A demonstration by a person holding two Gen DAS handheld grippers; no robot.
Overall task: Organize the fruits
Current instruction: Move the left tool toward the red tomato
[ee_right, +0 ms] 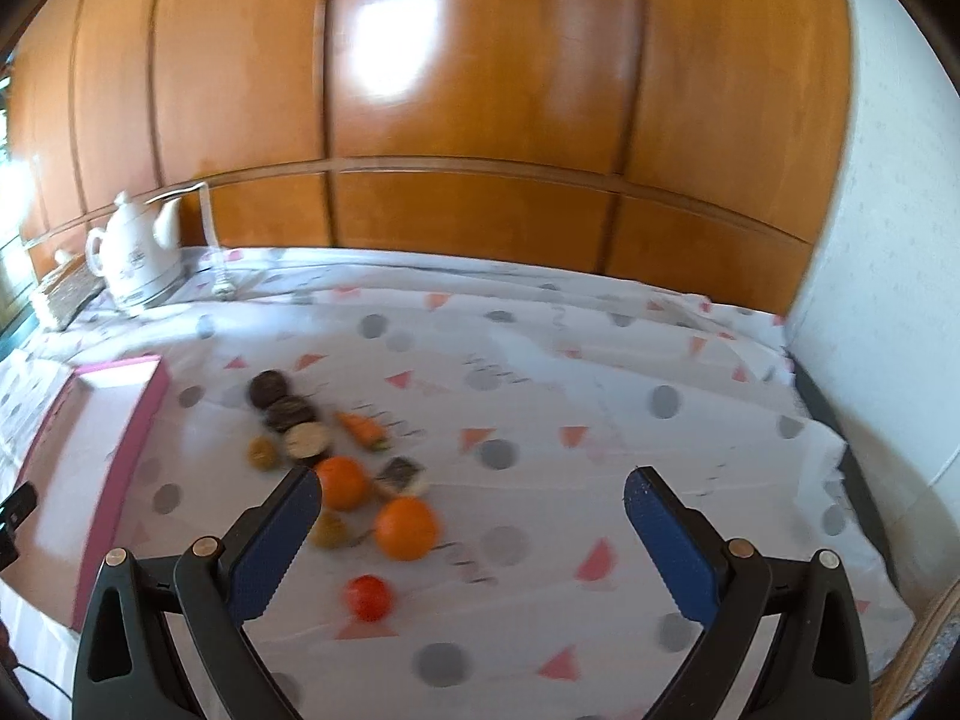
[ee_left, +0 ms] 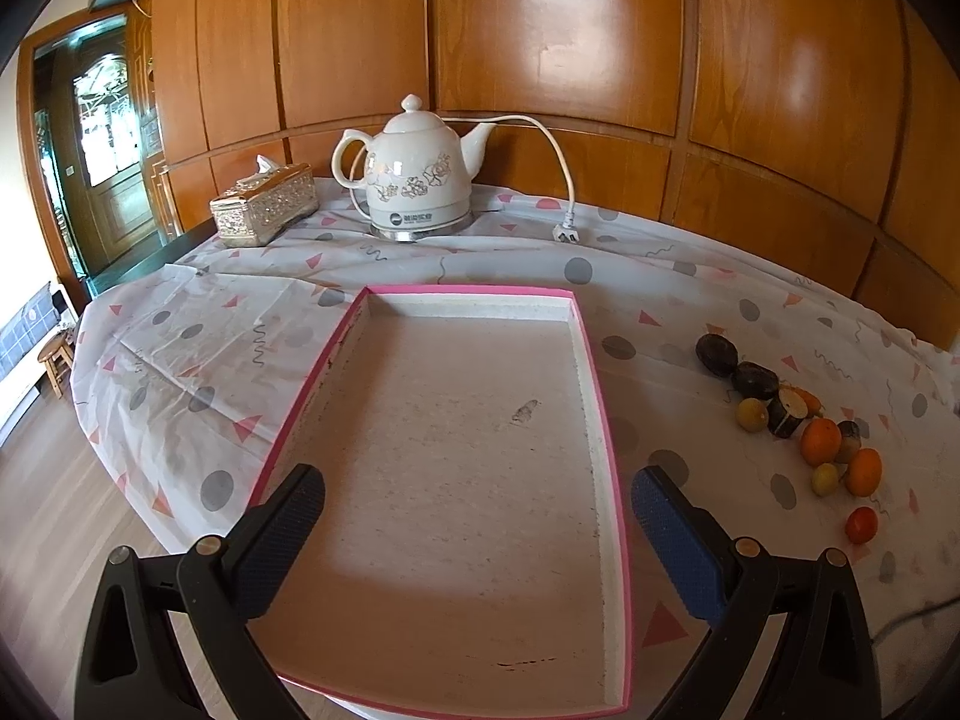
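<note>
Tray (ee_left: pixel 591 372) sat empty, both hand-held grippers (left (ee_left: pixel 477 501), right (ee_right: pixel 471 501)) gaped, holding nothing; first pick pending, likely the near orange (ee_right: pixel 406 528).

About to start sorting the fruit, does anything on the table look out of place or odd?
The kettle's plug lies loose on the tablecloth, unplugged. A small carrot sits among the fruit. The pink tray holds nothing but has dark smudges on its floor. Nothing is spilled or broken.
</note>
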